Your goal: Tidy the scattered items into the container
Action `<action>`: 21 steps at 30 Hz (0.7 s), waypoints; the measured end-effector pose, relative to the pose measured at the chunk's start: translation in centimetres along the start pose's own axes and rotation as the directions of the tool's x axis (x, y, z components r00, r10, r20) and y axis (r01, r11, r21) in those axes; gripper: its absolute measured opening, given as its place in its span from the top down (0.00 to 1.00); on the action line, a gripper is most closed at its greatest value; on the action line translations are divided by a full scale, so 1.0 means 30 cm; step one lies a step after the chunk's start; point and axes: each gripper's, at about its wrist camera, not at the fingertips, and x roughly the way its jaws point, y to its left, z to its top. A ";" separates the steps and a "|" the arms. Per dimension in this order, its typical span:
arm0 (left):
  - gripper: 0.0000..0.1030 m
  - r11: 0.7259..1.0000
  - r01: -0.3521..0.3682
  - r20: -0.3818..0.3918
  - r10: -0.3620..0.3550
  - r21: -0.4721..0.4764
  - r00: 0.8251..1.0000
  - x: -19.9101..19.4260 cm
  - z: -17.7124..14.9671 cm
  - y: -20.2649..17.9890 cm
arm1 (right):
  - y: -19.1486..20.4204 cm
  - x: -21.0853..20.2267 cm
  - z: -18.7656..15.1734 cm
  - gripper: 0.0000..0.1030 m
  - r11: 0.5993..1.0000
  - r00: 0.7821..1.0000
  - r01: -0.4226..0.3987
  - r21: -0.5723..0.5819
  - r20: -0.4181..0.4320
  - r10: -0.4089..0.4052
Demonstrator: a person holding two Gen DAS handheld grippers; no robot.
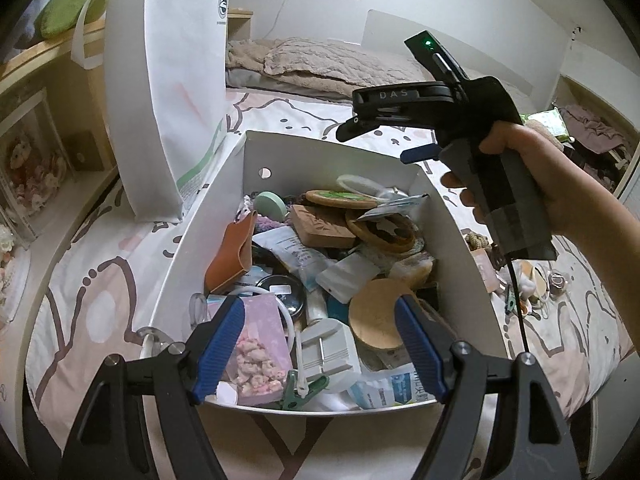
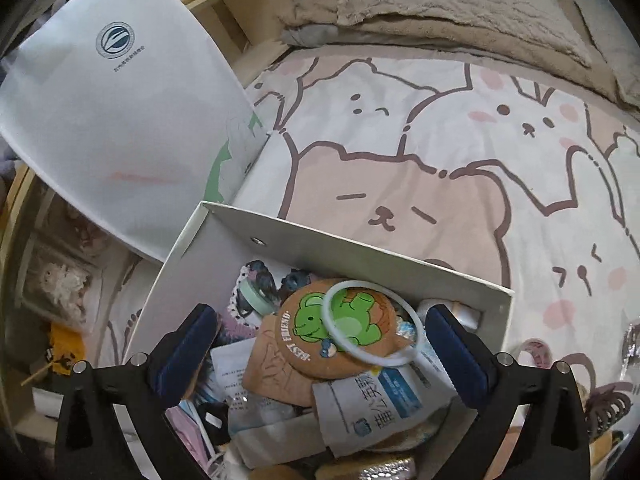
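The open white cardboard box (image 1: pixel 256 152) is seen standing on the bed with the cartoon-animal sheet (image 2: pixel 400 208), heaped nearly to its rim. On top of the heap a thin white plastic ring (image 2: pixel 370 322) is laid across a round brown cork coaster with a green frog print (image 2: pixel 316 340), which reads "BEST FRIEND".

The right claw (image 2: pixel 320 354) is held over the far end of the box, pads wide apart, nothing clamped; the ring lies free below them. The left claw (image 1: pixel 320 348) is held over the near end, pads also apart and empty.

A few small scattered items (image 1: pixel 532 280) are left on the sheet to the right of the box. They are judged to be light, and a gentle pinch across the narrowest part of each would probably suit. The ring is likely rigid and slippery, so it is best pinched across its band. The coaster is stiff and best taken by its edge.

"DAS" is read on the right claw's body. Chinese print on a blue-and-white sachet (image 2: pixel 384 396) and beneath the logo on the white fabric tote bag (image 2: pixel 120 92) cannot be read.
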 end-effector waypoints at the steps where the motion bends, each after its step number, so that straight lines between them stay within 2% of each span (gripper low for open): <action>1: 0.25 1.000 0.002 0.003 -0.002 0.000 1.000 -0.004 0.001 -0.004 | 0.002 -0.005 -0.005 0.00 1.000 1.000 -0.004 -0.004 -0.001 0.004; 8: 0.25 1.000 0.003 0.025 -0.003 0.001 1.000 -0.032 0.002 -0.033 | 0.007 -0.070 -0.046 0.00 0.999 0.999 -0.033 -0.030 0.035 0.034; 14: 0.25 1.000 0.000 0.036 0.000 0.010 0.999 -0.053 -0.003 -0.064 | 0.040 -0.152 -0.098 0.00 0.994 0.996 -0.031 -0.104 0.078 0.040; 15: 0.23 1.000 -0.001 0.039 0.001 0.012 0.999 -0.057 -0.003 -0.068 | 0.042 -0.167 -0.108 0.00 0.993 0.995 -0.034 -0.110 0.085 0.043; 18: 0.08 1.000 -0.006 0.064 0.006 0.003 0.998 -0.073 -0.001 -0.080 | 0.041 -0.214 -0.139 0.00 0.992 0.993 -0.062 -0.112 0.097 0.073; 21: 0.01 1.000 -0.009 0.082 0.010 -0.011 0.997 -0.087 0.000 -0.087 | 0.031 -0.261 -0.169 0.00 0.991 0.989 -0.076 -0.112 0.119 0.090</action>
